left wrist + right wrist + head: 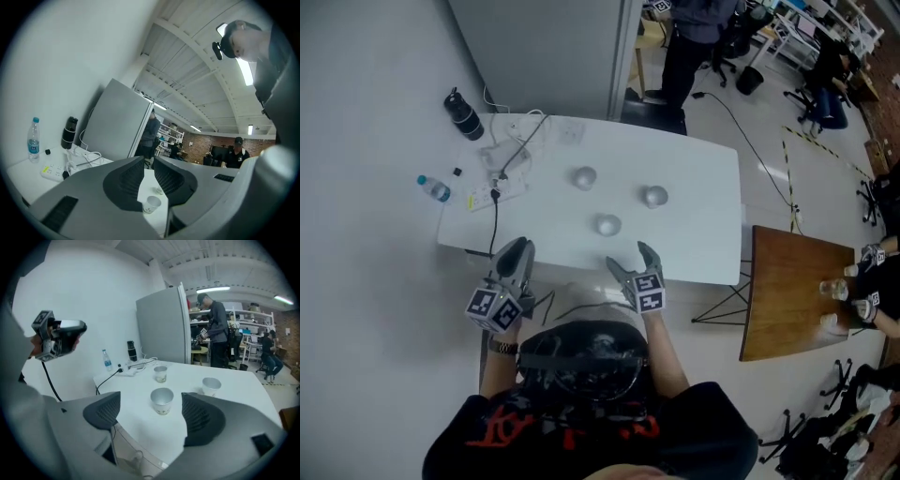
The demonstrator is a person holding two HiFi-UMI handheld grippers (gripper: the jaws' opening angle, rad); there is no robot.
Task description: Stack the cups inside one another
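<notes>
Since all three paper cups stand well apart on the desk, nothing is nested yet; fingers on my right gripper gape wide, on my left gripper narrow, both empty.

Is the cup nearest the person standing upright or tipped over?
Upright: the cup stands on its base on the table, open mouth facing up.
</notes>
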